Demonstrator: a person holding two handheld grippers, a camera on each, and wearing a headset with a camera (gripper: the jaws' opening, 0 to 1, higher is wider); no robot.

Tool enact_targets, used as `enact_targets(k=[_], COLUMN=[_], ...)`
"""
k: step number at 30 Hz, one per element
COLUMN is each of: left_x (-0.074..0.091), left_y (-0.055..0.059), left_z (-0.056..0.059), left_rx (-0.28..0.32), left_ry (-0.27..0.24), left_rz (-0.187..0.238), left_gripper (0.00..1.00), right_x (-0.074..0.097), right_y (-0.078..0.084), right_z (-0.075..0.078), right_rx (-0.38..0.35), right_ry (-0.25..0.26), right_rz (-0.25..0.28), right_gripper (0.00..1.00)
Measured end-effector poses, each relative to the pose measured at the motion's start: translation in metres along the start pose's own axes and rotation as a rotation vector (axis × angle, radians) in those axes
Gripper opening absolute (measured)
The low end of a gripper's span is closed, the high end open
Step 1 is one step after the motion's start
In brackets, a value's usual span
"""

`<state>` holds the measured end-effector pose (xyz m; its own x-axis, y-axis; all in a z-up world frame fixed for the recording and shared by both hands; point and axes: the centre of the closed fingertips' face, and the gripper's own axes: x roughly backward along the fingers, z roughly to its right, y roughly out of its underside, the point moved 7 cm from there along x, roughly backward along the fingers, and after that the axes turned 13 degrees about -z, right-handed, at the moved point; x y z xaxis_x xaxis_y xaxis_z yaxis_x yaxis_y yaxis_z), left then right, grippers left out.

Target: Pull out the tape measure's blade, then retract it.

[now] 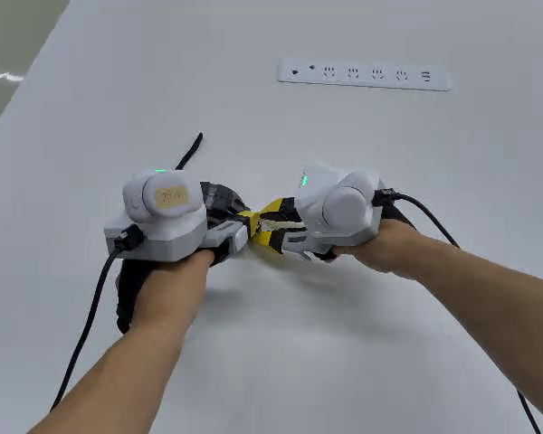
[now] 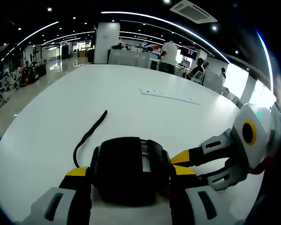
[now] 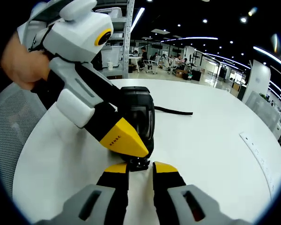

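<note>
A black tape measure (image 1: 219,201) sits low over the white table, held between the yellow-tipped fingers (image 2: 77,171) of my left gripper (image 1: 238,226), which is shut on its case (image 2: 131,168). Its black wrist strap (image 2: 90,133) trails away across the table. My right gripper (image 3: 140,167) faces it from the right, tips right at the case's lower corner. The small dark blade hook (image 3: 139,163) sits between its two yellow tips, and the jaws stand narrowly apart, closed on it. No blade length shows between case and hook. In the head view my right gripper (image 1: 264,231) nearly touches the left one.
A white power strip (image 1: 365,74) lies at the far side of the table (image 1: 344,344). Black cables run back from both grippers toward me. Beyond the table are office desks, chairs and people standing far off.
</note>
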<state>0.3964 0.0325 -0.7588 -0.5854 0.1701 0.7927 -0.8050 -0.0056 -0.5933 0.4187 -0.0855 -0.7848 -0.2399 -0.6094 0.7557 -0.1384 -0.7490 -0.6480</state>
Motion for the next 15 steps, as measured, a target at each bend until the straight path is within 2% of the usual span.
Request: enact_targets(k=[15], left_x=[-0.0003], left_y=[-0.0004], left_z=[0.0001], left_rx=[0.028], left_ry=[-0.007], left_rz=[-0.008], left_gripper=[0.65], right_x=[0.0083], right_y=[0.0017], right_z=[0.0029], right_rx=[-0.016], right_ry=[0.007], right_rz=[0.003], right_gripper=[0.22])
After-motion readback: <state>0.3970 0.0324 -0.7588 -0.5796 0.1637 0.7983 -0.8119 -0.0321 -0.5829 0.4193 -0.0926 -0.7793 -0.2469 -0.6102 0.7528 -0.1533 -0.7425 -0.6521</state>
